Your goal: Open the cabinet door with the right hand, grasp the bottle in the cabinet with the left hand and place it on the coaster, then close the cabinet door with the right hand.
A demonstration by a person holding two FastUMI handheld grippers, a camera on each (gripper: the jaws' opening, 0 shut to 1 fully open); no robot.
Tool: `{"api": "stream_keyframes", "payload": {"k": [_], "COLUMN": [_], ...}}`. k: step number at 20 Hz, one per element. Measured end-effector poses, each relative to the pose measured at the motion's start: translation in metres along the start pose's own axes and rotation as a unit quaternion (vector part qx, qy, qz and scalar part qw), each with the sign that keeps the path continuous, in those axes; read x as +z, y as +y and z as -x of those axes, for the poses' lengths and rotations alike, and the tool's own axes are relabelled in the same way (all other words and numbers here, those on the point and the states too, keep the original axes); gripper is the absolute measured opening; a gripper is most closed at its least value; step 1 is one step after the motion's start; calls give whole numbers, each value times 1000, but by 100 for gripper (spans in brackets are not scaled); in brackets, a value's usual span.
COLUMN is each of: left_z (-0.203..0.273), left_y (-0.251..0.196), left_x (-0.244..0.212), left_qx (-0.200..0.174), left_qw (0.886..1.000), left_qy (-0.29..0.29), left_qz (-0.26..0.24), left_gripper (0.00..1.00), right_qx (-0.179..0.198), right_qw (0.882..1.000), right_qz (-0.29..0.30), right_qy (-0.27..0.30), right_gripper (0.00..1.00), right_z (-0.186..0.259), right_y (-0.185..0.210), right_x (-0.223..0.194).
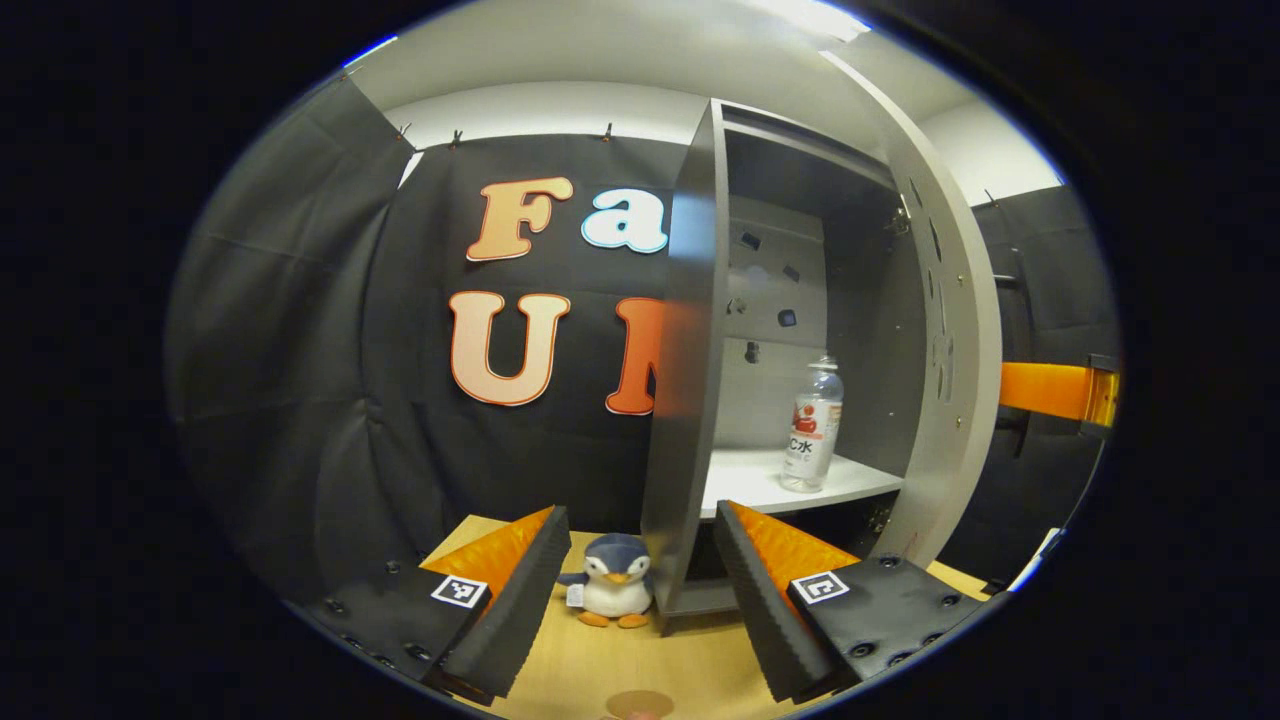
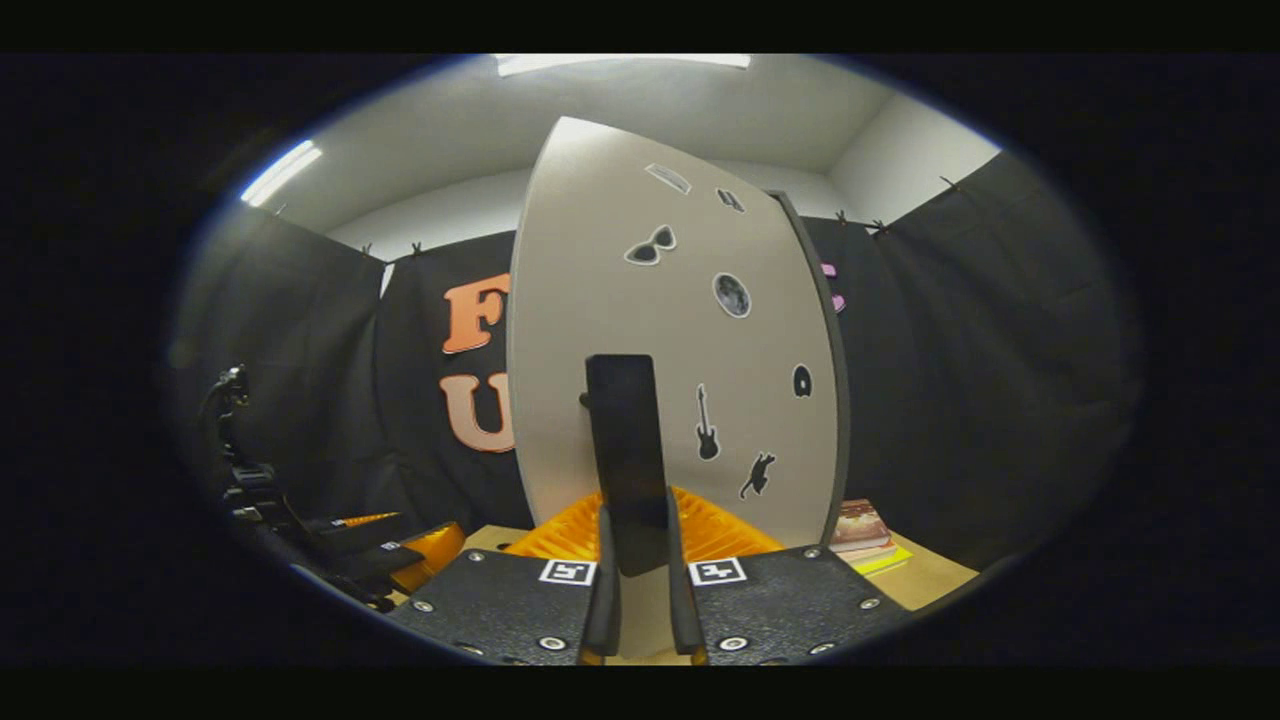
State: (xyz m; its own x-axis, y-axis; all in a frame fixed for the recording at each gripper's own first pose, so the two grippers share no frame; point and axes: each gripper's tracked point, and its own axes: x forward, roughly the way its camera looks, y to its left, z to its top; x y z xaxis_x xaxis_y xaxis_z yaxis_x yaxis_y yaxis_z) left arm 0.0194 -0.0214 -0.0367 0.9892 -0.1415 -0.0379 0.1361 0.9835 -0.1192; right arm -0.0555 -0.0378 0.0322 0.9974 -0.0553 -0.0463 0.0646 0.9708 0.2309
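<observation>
The grey cabinet [image 1: 685, 400] stands open on the wooden table. A clear bottle [image 1: 812, 425] with a red-and-white label stands upright on its white shelf [image 1: 760, 480]. My left gripper [image 1: 640, 520] is open, a short way in front of the cabinet, with nothing between its fingers. The door [image 1: 950, 330] is swung out to the right. In the right gripper view, the door [image 2: 690, 330] carries stickers, and my right gripper [image 2: 637, 540] is shut on its dark upright handle [image 2: 625, 440]. A round brown coaster [image 1: 640, 703] lies on the table just under the left gripper.
A penguin plush [image 1: 615, 590] sits on the table [image 1: 570, 660] by the cabinet's front left corner. Books [image 2: 860, 525] lie on the table right of the door. The left gripper [image 2: 380, 560] and the hand's rig appear at the left of the right gripper view.
</observation>
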Motion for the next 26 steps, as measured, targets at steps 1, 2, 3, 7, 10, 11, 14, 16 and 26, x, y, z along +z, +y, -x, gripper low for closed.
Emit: {"api": "stream_keyframes", "payload": {"k": [1, 2, 3, 7, 10, 11, 14, 16, 26], "left_z": [4, 10, 16, 49, 65, 69, 76, 76, 57], "left_y": [-9, -18, -26, -49, -60, -63, -75, -86, -124], "left_x": [-1, -3, -5, -13, -1, 3, 12, 19, 21], "left_qx": [4, 9, 16, 51, 78, 83, 82, 70, 3], "left_qw": [1000, 1000, 1000, 998, 997, 996, 995, 996, 998], "left_qy": [1, 4, 7, 10, -8, -14, -26, -32, -26], "left_qz": [4, 9, 12, 27, -3, -16, -41, -46, -50], "left_gripper": [95, 94, 94, 94, 95, 94, 95, 95, 95], "right_qx": [5, 7, 9, 17, 30, 34, 42, 41, -41], "right_qw": [1000, 1000, 1000, 1000, 1000, 999, 999, 999, 997], "right_qz": [-2, -2, -1, -3, -3, -3, -6, -3, 60], "right_qy": [0, -1, -4, -1, -10, -12, -16, -20, -29], "right_gripper": [20, 19, 20, 21, 16, 16, 16, 16, 14], "right_z": [7, 14, 22, 46, 50, 50, 52, 52, 51], "right_y": [-8, -16, -25, -64, -78, -81, -91, -96, -149], "right_x": [1, 2, 4, 7, 8, 9, 11, 12, 15]}}
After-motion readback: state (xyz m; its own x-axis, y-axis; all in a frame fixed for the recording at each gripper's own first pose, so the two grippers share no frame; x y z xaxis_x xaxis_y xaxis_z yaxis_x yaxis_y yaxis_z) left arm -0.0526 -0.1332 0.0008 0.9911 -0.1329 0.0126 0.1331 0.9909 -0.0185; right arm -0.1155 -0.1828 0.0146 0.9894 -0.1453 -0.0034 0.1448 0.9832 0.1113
